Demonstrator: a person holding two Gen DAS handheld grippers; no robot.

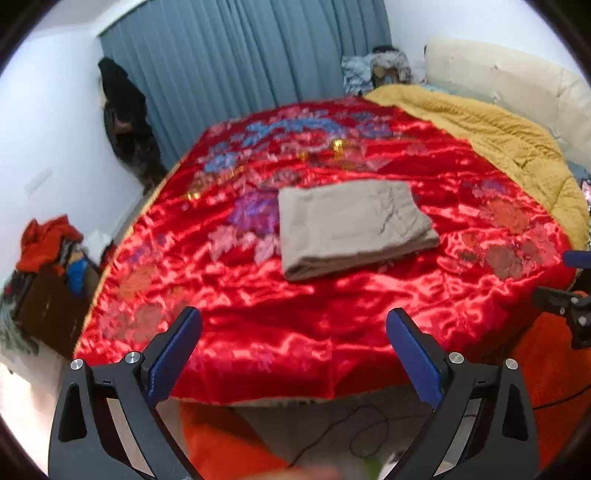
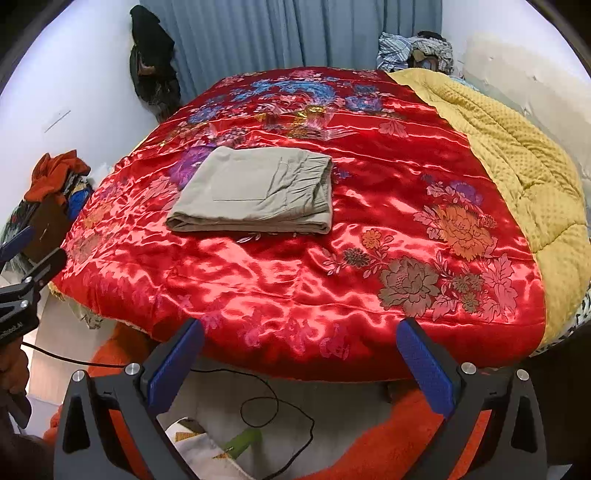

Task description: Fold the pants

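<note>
Khaki-grey pants [image 2: 255, 190] lie folded into a compact rectangle on the bed's red satin quilt [image 2: 280, 280], approx. mid-bed, nearer the curtain side than the near edge. We note the fold edge faces us, waistband end at right in the right wrist view. Nothing rests on top of them.

Left tongs [image 1: 293, 356]: jaws wide, nothing btwn the blue pads [image 1: 173, 354], held over the near edge of the bed, well apart from the pants. Right tongs [image 2: 301, 363]: same, jaws wide and empty, also at the near edge. Neither touches cloth.

We see the right tongs' tip at the right edge of the left wrist view, and the left tongs at the left edge of the right wrist view.

Mustard blanket [image 2: 524, 177] along the right side of the quilt. Blue-grey curtain [image 2: 288, 33] behind the bed. Black cable [image 2: 273, 402] on the floor below. Left wrist view is a bit blurred.
</note>
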